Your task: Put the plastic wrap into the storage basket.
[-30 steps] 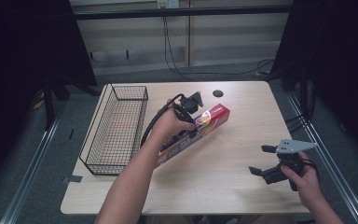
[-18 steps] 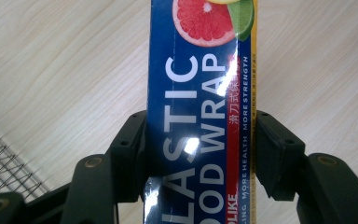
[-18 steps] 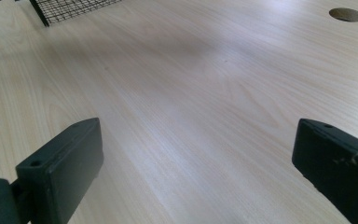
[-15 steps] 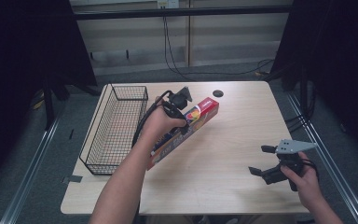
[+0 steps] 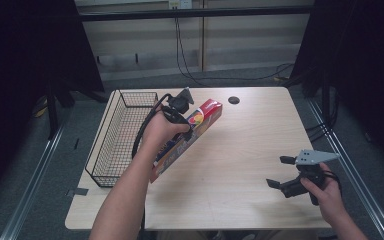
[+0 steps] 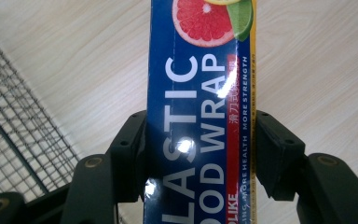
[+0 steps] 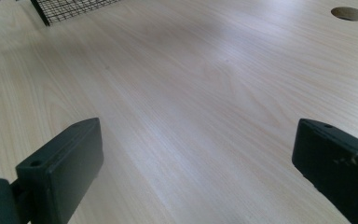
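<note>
In the left gripper view the ends of the plastic wrap box (image 6: 200, 112) are cut off by the frame, and in the high view the hand covers part of its middle. The left gripper (image 5: 180, 107) has its jaws clamped on the two long sides of this box, which is held tilted above the table (image 5: 250, 150), just beside the wire basket (image 5: 120, 135). The right gripper (image 5: 286, 172) has its jaws wide apart with nothing between them, low over the pale wooden table near its right front corner; dark curtains stand around the room.

Plastic wrap box (image 5: 187, 139) just right of wire basket (image 5: 111, 145).
</note>
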A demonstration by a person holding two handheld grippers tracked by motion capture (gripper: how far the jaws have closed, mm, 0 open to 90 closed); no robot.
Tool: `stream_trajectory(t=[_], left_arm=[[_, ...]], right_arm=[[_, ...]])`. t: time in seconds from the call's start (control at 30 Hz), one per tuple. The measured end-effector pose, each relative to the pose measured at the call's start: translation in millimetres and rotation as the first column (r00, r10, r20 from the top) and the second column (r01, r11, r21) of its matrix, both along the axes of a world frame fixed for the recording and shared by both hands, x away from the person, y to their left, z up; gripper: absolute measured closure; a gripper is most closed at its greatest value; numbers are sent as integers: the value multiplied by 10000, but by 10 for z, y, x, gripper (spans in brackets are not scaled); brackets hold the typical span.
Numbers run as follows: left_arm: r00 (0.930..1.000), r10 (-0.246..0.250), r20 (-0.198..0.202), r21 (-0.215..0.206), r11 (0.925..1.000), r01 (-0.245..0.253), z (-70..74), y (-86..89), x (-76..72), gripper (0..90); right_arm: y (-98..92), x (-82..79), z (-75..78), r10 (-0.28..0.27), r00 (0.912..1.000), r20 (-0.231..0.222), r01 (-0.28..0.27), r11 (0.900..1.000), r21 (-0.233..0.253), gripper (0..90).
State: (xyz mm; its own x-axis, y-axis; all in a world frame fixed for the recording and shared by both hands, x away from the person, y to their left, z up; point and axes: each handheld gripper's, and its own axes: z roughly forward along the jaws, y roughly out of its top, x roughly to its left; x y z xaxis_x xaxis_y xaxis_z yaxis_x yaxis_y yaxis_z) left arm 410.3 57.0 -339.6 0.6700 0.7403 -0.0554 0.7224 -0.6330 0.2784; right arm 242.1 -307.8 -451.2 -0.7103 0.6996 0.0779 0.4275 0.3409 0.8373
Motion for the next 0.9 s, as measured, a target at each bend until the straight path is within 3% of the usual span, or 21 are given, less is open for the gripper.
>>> stream_trajectory(t=[0.9], left_arm=[[9945, 1019, 226, 319, 9942, -1026, 214, 319, 5, 443]], right_arm=[[-3, -5, 8, -43, 10000, -24, 43, 10000, 4, 16]])
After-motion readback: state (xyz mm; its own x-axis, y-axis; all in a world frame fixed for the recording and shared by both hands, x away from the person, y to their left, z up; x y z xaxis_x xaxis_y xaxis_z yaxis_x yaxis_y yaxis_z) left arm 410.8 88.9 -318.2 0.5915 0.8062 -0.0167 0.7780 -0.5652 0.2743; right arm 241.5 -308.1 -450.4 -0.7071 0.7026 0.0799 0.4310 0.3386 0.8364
